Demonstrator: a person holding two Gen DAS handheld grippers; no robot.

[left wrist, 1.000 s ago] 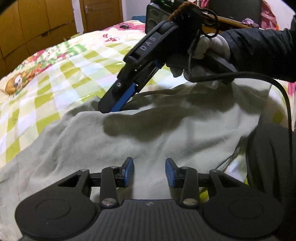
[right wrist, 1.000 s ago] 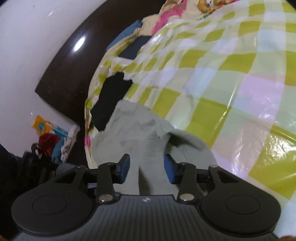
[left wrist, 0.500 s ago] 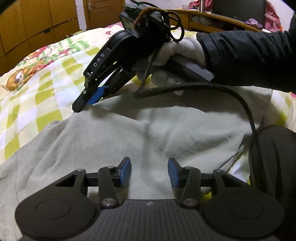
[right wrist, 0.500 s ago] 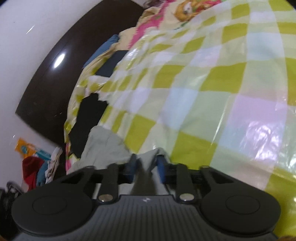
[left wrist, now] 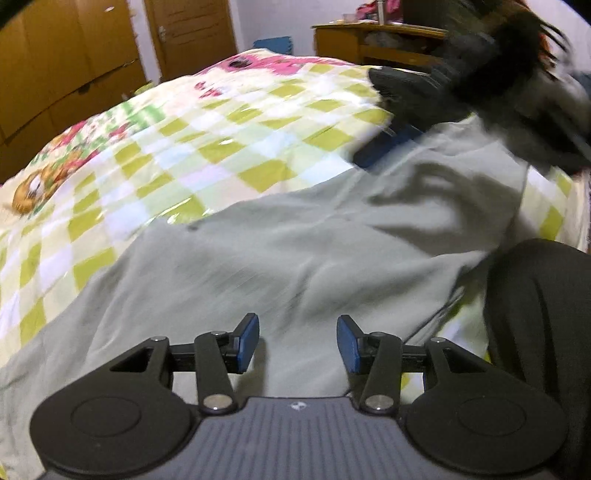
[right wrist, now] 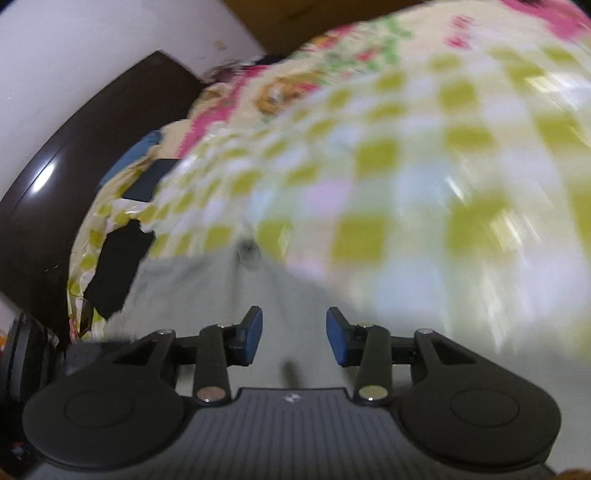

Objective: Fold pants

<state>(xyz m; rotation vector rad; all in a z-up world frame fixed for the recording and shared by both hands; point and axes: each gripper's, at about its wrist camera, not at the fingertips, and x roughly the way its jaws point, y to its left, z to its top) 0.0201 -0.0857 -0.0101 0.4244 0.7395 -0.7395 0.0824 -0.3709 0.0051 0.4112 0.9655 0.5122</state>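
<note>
Right wrist view blurred: right claw (right wrist: 294, 339) just reopened, empty above pants (right wrist: 207, 291); left claw (left wrist: 298, 345) parted, empty.

I'm working in a home bedroom: a bed (left wrist: 229, 147) under a green-checked floral bedspread (right wrist: 424, 166), a dark headboard (right wrist: 74, 177), wooden wardrobe doors (left wrist: 55, 74), a wooden room door (left wrist: 188, 33) and a cluttered wooden desk (left wrist: 369, 40).
</note>
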